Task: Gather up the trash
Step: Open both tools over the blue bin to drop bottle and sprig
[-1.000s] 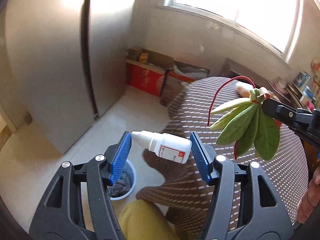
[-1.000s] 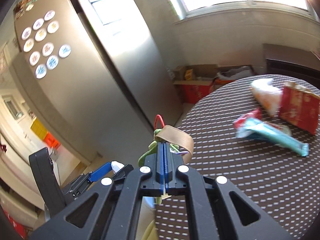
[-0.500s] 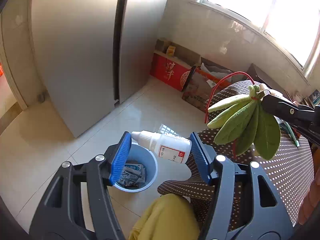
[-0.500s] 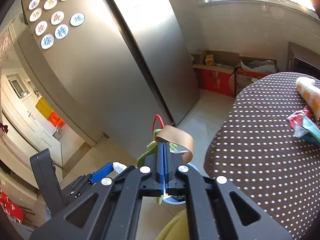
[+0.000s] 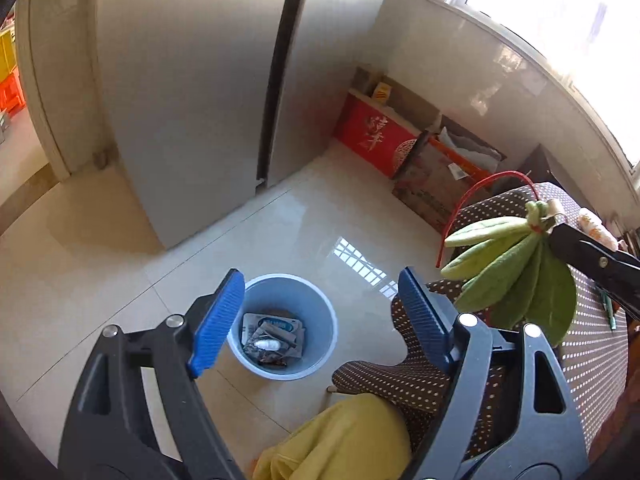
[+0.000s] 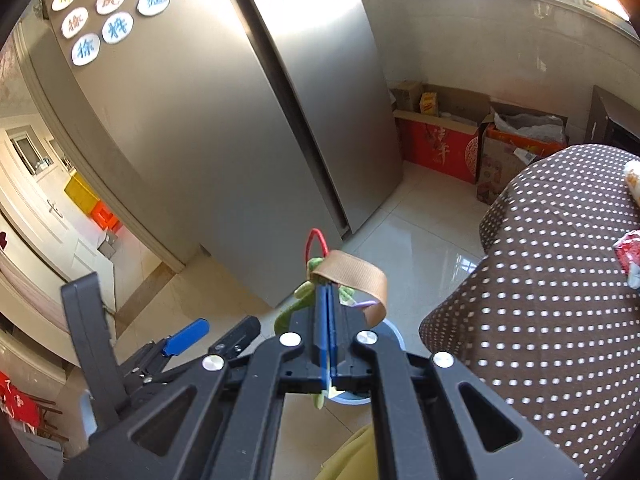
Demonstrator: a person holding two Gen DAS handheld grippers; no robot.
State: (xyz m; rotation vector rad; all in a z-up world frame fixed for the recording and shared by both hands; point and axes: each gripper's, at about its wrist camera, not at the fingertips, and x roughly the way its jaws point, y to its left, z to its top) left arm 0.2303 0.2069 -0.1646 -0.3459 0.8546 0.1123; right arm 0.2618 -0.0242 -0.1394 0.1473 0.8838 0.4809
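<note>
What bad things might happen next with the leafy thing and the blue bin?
1. The right gripper is shut on the green fabric leaf bundle, which hangs beside the round blue plastic bin, not over it. Released here, it would probably miss.
2. Its red wire loop or tan strap may snag on the fingers.
3. The open left gripper hovers over the bin and might get in the way.

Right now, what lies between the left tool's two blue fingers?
Nothing is held there. In the left wrist view, the left tool stands open and only the blue trash bin shows through the gap, with the small white bottle lying inside on wrappers.
</note>
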